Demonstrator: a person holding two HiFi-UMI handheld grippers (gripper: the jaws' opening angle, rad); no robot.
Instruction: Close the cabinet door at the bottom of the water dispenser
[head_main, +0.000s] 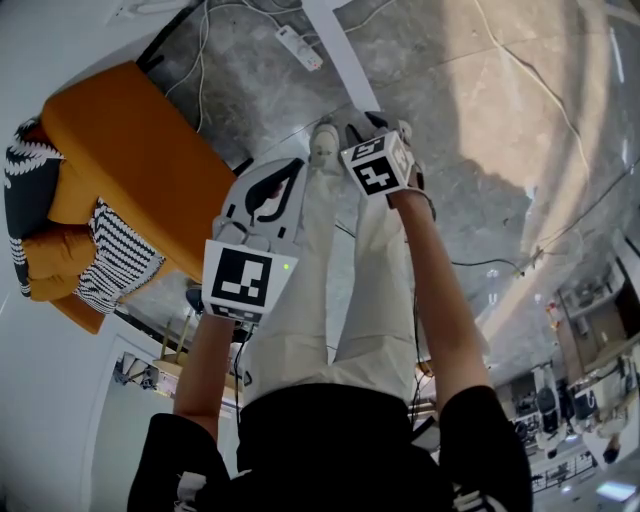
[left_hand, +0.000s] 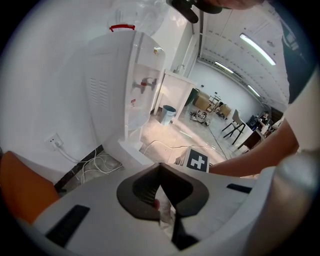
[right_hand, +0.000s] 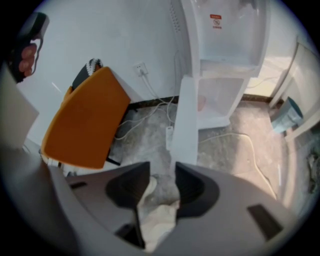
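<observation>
Pointing steeply down over the floor (right_hand: 150, 125), two tongs are held out in front of the person. The left tongs (left_hand: 160, 169) are pressed together at the tips, with nothing caught between them. The right tongs (right_hand: 162, 176) are spread, and only the floor and the person's pale-clad leg (right_hand: 156, 220) show in the gap. Neither pair touches anything.

Beyond the right tongs stands one white door (right_hand: 185, 120), swung open and seen nearly edge-on, well apart from the tips. Just right of it is the open cabinet (right_hand: 218, 100) at the bottom of the one dispenser (right_hand: 227, 45), which stands against the far wall (right_hand: 125, 35).

One power strip (right_hand: 169, 136) lies on the floor just left of the foot of the door. Several cables (right_hand: 145, 112) trail from there toward one wall socket (right_hand: 140, 69).

To the left sits one orange seat (right_hand: 85, 120). The head view shows two black-and-white patterned cushions (head_main: 115, 262) on it. One blue bin (right_hand: 289, 113) stands on the floor at the far right.
</observation>
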